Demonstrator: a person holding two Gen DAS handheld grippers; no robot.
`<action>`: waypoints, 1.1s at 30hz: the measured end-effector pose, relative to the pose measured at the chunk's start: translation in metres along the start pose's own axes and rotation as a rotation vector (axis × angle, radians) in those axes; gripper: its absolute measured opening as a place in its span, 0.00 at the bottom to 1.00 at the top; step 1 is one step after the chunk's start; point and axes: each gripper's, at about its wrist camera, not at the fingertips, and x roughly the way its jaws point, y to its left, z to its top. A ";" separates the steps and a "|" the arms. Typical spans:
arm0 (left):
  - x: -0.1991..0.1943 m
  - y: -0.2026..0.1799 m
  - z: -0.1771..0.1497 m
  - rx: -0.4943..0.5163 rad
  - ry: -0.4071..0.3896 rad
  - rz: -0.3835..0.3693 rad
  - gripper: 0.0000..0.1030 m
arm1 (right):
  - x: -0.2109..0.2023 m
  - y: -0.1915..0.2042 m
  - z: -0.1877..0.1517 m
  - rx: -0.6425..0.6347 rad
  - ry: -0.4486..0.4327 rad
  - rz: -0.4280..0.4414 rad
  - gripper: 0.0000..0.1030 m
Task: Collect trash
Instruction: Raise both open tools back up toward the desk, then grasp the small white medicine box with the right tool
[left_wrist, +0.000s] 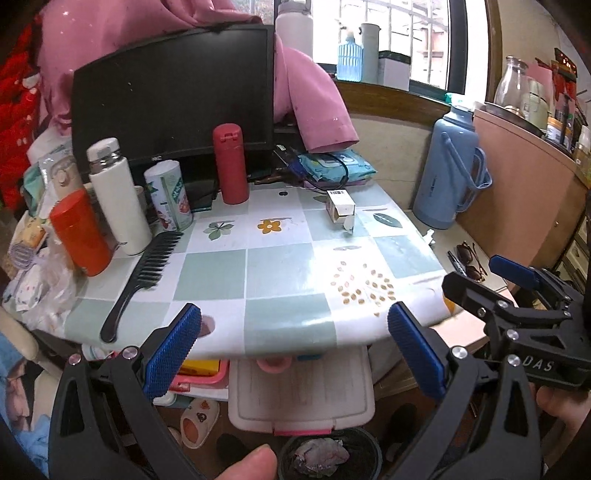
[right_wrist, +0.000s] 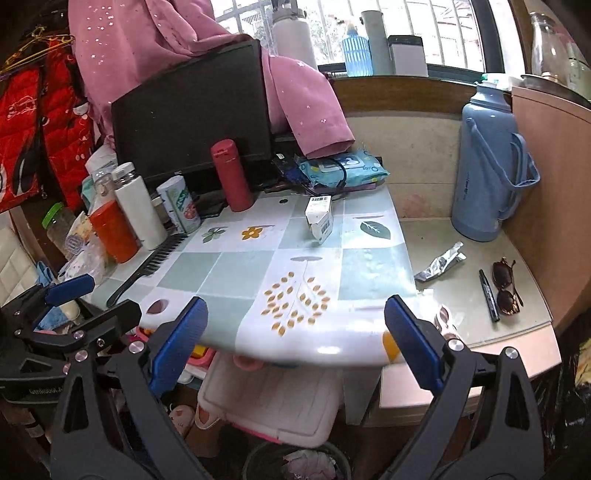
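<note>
Both grippers, left (left_wrist: 294, 347) & right (right_wrist: 295, 343), gape wide, holding nothing, apparently short of the table (left_wrist: 280, 266).

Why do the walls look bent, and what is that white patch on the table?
Left wrist view: the fisheye lens bows the cabinet and darkens the corners; window light glares off the tablecloth, washing out its pattern. Right wrist view: the same bending, less glare, only a bright streak at the table edge; the window is overexposed.
</note>
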 end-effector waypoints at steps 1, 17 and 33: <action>0.007 0.001 0.003 -0.001 0.002 -0.001 0.95 | 0.009 -0.001 0.004 -0.001 0.004 -0.002 0.93; 0.123 0.027 0.038 -0.051 0.079 -0.016 0.95 | 0.136 -0.018 0.060 0.011 0.110 0.002 0.93; 0.175 0.045 0.056 -0.147 0.139 -0.061 0.95 | 0.211 -0.028 0.082 0.084 0.232 0.001 0.70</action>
